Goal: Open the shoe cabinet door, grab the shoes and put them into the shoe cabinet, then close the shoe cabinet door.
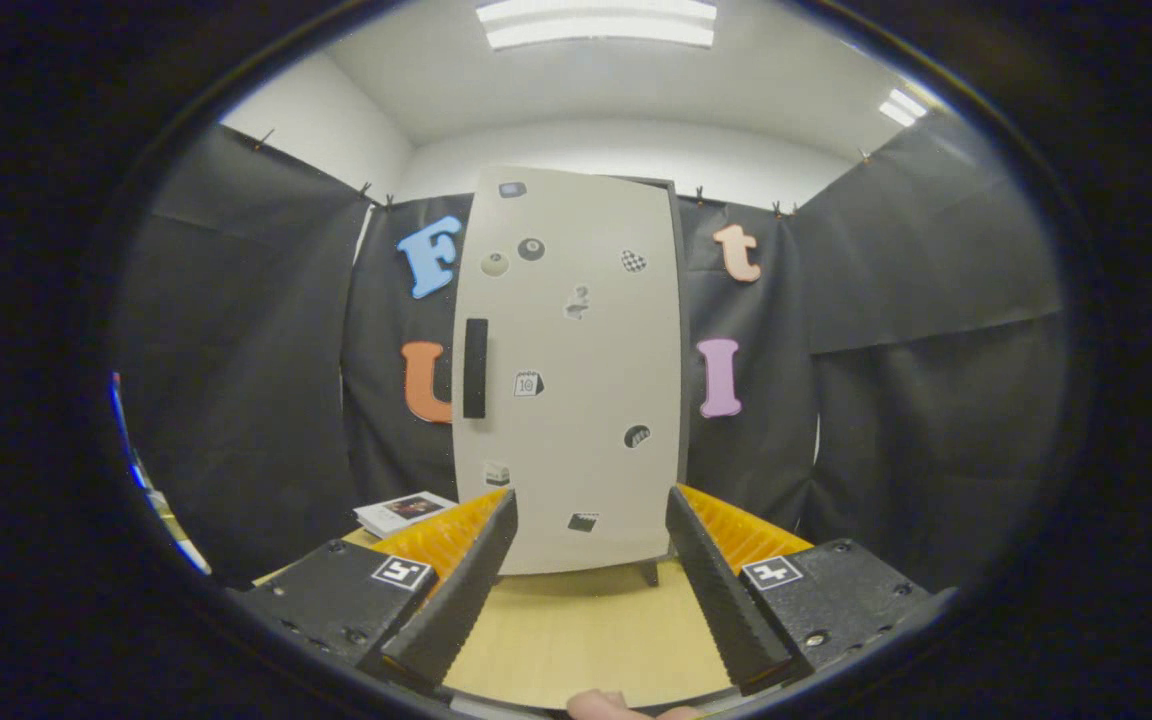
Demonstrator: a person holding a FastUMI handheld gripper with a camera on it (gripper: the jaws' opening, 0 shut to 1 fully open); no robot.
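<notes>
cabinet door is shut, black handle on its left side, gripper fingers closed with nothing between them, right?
Not quite: the gripper fingers are open, not closed, with bare table between them, as the gripper view shows. The rest holds: the cabinet door beyond them is shut, with the black handle on its left side.

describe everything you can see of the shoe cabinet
The shoe cabinet stands upright on the wooden table, beyond the open gripper, untouched. Its pale, smooth door is shut, with a dark vertical handle near one edge and small stickers scattered across it. A short dark leg shows underneath. Black cloth hangs behind it.
</notes>
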